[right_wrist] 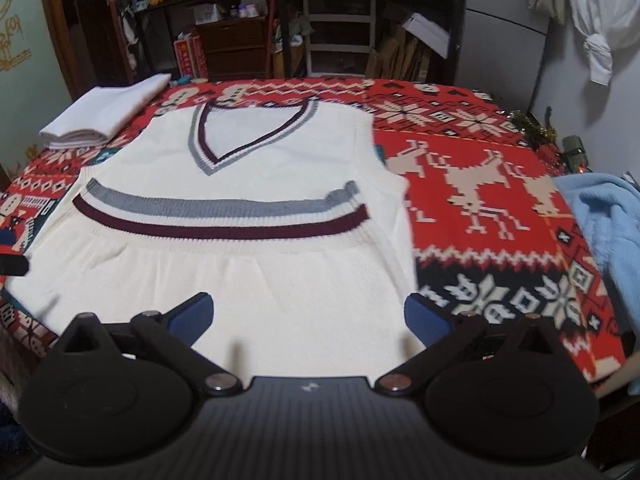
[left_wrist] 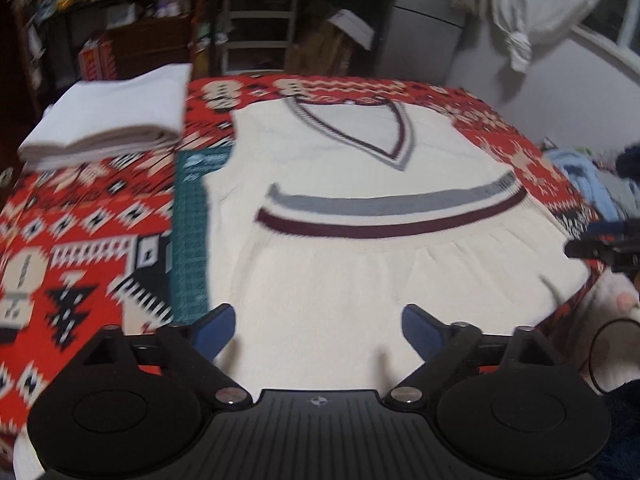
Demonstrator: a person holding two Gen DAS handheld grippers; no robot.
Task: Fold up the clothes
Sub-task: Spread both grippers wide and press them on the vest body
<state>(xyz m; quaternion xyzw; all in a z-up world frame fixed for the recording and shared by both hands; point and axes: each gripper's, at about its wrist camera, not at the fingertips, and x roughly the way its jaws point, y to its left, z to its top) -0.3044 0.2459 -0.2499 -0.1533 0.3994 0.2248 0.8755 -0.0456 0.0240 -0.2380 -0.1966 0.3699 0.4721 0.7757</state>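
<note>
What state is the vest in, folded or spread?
Partly folded. The vest lies flat on the blanket, but its striped hem is turned up over the chest, below the V-neck. No side folds yet.

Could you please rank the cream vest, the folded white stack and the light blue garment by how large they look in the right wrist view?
1. cream vest
2. light blue garment, cut off by the frame edge
3. folded white stack, farther away, so unsure against the blue one
</note>
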